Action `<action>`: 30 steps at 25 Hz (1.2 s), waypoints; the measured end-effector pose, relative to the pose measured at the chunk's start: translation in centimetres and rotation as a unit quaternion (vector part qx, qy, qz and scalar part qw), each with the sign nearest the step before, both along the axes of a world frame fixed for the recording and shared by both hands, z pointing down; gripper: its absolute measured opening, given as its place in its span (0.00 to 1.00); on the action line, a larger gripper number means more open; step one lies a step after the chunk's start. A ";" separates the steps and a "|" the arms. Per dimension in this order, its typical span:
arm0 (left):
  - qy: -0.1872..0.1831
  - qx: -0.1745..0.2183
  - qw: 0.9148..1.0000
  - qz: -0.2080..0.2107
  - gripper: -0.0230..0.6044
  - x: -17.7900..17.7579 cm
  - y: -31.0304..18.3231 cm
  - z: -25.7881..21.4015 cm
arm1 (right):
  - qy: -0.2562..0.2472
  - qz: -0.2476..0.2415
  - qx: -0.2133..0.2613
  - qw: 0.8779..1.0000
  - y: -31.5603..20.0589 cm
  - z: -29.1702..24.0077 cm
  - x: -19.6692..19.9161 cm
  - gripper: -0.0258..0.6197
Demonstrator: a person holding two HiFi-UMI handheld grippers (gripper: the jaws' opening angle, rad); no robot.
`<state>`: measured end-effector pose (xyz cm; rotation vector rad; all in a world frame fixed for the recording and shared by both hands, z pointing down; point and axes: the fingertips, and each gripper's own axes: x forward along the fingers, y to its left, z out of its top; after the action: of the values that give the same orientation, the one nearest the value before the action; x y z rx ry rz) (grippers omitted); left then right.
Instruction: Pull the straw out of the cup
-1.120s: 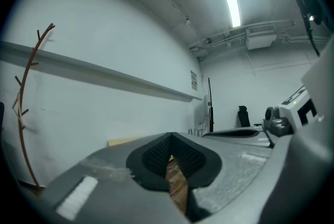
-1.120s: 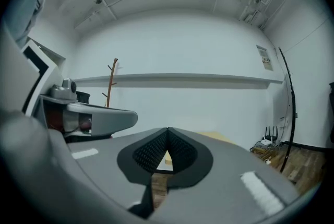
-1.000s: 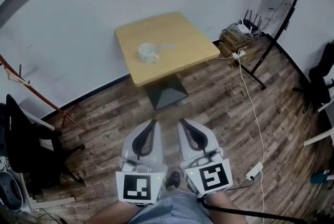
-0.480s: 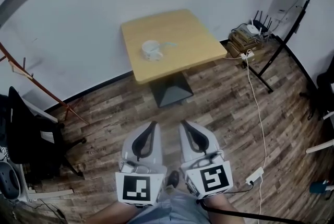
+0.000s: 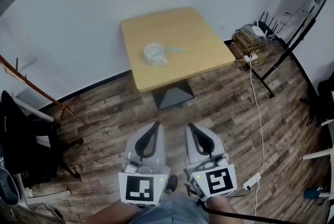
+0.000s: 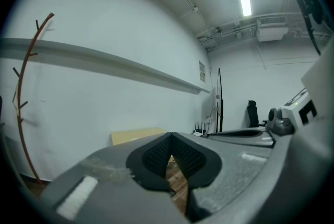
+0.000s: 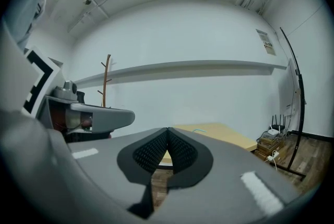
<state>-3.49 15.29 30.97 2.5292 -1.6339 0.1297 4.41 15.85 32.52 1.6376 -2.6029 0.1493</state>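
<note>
A white cup [image 5: 154,54] stands on the square light-wood table [image 5: 195,35] by the white wall, with a pale teal straw [image 5: 175,50] leaning out of it to the right. Both grippers are held side by side low in the head view, well short of the table and above the wooden floor. My left gripper [image 5: 155,126] is shut with nothing in it, its pads meeting at the tip [image 6: 171,137]. My right gripper [image 5: 191,127] is shut and empty as well [image 7: 167,130]. Past its jaws the right gripper view shows the table top [image 7: 224,134] and a bit of the straw [image 7: 198,130].
A black chair [image 5: 23,137] and a red-brown branched stand [image 5: 36,90] are at the left. Stacked boxes with a router [image 5: 252,35], a black stand's legs [image 5: 271,69] and a white cable with a power strip [image 5: 251,181] lie at the right.
Both grippers have moved forward toward the table and a little lower, still shut. The table and cup look slightly nearer in the head view.
</note>
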 end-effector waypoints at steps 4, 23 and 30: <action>0.004 -0.008 1.000 -0.002 0.07 -1.1 -4.4 0.5 | 0.001 -0.004 -0.003 1.000 -4.5 0.0 -1.2 0.05; 0.031 0.007 0.999 0.027 0.07 -2.9 -18.2 -0.8 | 0.025 0.009 0.028 0.999 -18.1 -2.6 -3.8 0.05; 0.020 -0.007 0.999 0.031 0.07 -1.4 -20.2 0.3 | 0.017 0.014 0.026 0.999 -20.1 -2.6 -2.2 0.05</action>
<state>-4.91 -4.93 31.32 2.5558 -1.5362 0.0937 2.17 -4.24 29.88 1.6790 -2.5798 0.0558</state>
